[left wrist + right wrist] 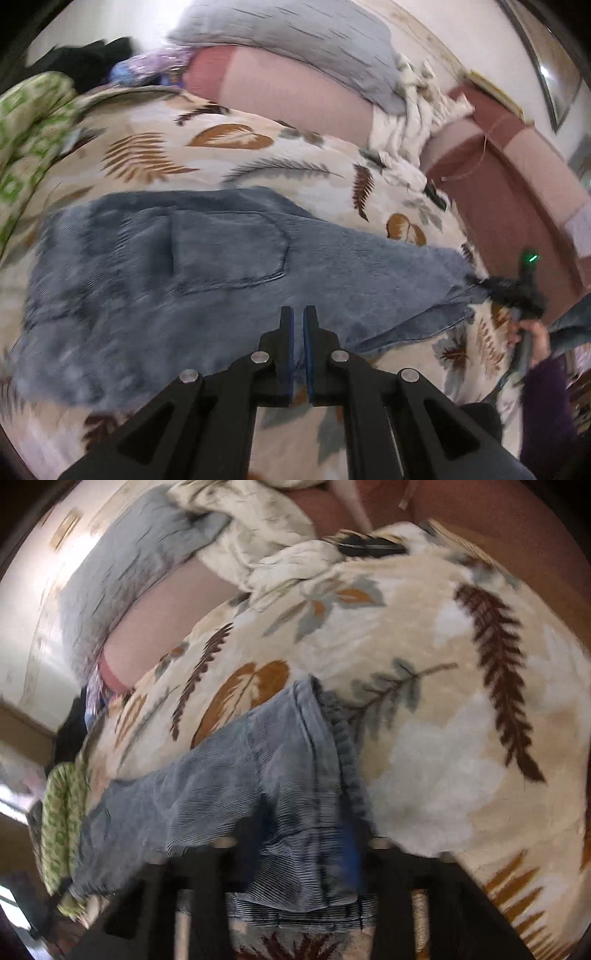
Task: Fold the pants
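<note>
Blue-grey corduroy pants (177,266) lie spread on a leaf-patterned blanket (155,155), back pocket up, one leg running to the right. My left gripper (298,314) hovers over the pants near their lower edge, jaws nearly closed with nothing between them. My right gripper (517,291) shows at the far right of the left wrist view, held by a hand, at the leg end. In the right wrist view the pants (258,775) drape over my right gripper (295,853), which is shut on the leg hem; the fingers are mostly hidden by cloth.
A grey pillow (314,40) and pink cushion (295,92) lie behind the blanket. A crumpled white cloth (406,140) sits at the right, a green-patterned cloth (29,122) at the left. A maroon sofa edge (498,184) runs along the right.
</note>
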Tool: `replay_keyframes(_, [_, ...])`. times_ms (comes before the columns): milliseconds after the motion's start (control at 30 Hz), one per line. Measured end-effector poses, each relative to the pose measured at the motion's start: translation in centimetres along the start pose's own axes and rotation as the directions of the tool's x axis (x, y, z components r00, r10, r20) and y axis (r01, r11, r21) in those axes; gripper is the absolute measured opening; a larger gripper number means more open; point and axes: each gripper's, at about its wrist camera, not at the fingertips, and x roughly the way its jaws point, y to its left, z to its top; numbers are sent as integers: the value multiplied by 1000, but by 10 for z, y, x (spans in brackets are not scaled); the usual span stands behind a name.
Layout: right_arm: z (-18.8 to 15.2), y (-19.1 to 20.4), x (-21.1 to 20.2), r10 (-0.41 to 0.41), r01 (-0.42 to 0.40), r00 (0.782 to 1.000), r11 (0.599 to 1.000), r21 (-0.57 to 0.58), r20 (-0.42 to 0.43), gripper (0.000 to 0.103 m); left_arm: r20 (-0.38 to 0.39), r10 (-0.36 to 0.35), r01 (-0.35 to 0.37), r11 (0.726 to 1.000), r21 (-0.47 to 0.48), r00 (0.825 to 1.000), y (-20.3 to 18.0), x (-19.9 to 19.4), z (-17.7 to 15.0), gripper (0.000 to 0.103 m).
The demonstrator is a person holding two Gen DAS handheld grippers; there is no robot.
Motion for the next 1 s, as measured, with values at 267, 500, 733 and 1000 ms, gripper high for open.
replay_keyframes(267, [3,27,-62,16,8,984,990,-139,177,20,-159,41,-37,999,29,986,6,48,-25,5])
replay_keyframes(500, [-39,-3,-36,-9,6,1000,983,-184,-17,25,-164,-1,8,999,38,986,19,38,-52,4])
replay_keyframes(733, [-51,-44,-55,12,-14,999,998,-64,-31,35,-173,-21,29,998,48,985,24,35,-53,4])
replay_keyframes(1000, [14,-9,-43,-5,5,999,1000,11,43,74,-148,-36,42,999,32,988,30,33,-57,4])
